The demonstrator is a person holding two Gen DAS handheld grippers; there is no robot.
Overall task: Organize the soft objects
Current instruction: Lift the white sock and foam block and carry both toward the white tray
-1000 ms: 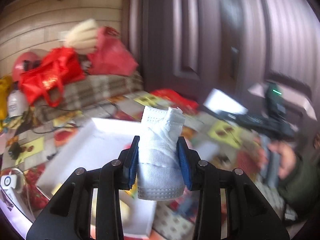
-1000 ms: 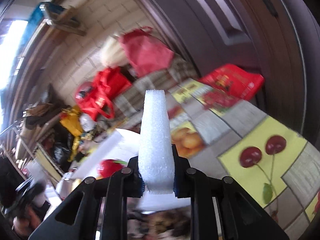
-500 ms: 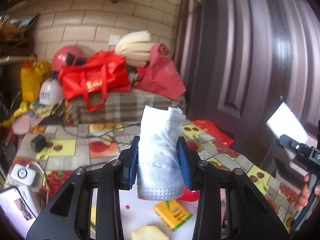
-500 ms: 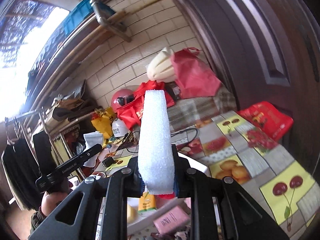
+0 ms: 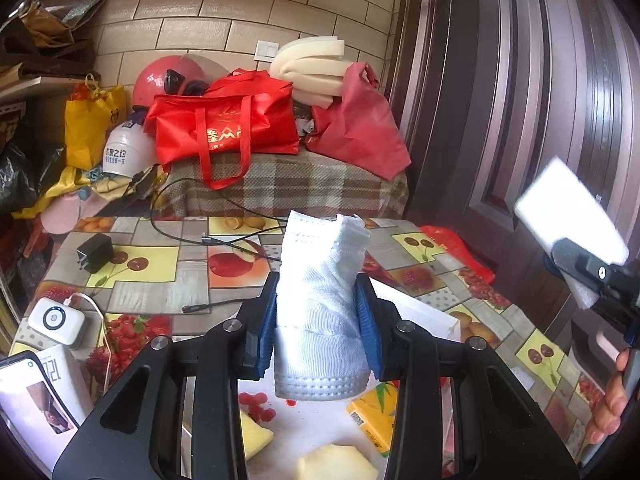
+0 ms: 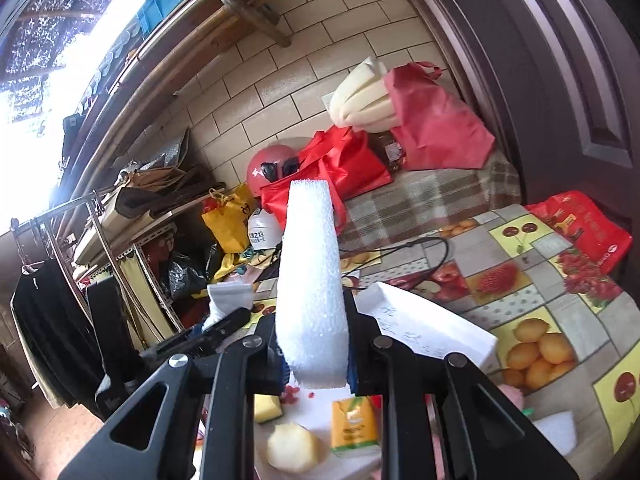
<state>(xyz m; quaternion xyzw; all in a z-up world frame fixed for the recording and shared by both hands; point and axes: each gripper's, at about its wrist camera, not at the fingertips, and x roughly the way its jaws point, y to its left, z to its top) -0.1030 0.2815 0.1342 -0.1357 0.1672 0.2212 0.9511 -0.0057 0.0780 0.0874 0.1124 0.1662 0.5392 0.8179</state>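
My left gripper (image 5: 318, 324) is shut on a pale blue folded face mask (image 5: 320, 304) and holds it upright above a white box (image 5: 416, 314). My right gripper (image 6: 314, 354) is shut on a white foam block (image 6: 310, 276) that stands upright above the same box (image 6: 424, 334). The box holds yellow sponge pieces (image 6: 292, 446) and a yellow tissue pack (image 6: 352, 424). The right gripper with its foam block also shows at the right edge of the left wrist view (image 5: 568, 204). The left gripper with the mask shows at the left in the right wrist view (image 6: 228, 300).
The table has a fruit-print cloth (image 5: 160, 264) with a black charger (image 5: 94, 252), a cable (image 5: 240, 236), a white device (image 5: 56, 318) and a phone (image 5: 36, 400). Red bags (image 5: 224, 128), a helmet (image 5: 168, 80) and foam sheets (image 5: 312, 68) sit behind. A dark door (image 5: 520, 100) stands right.
Both grippers have swung and steadied over the box, each keeping its hold. The left view turned from the door to the table and wall.
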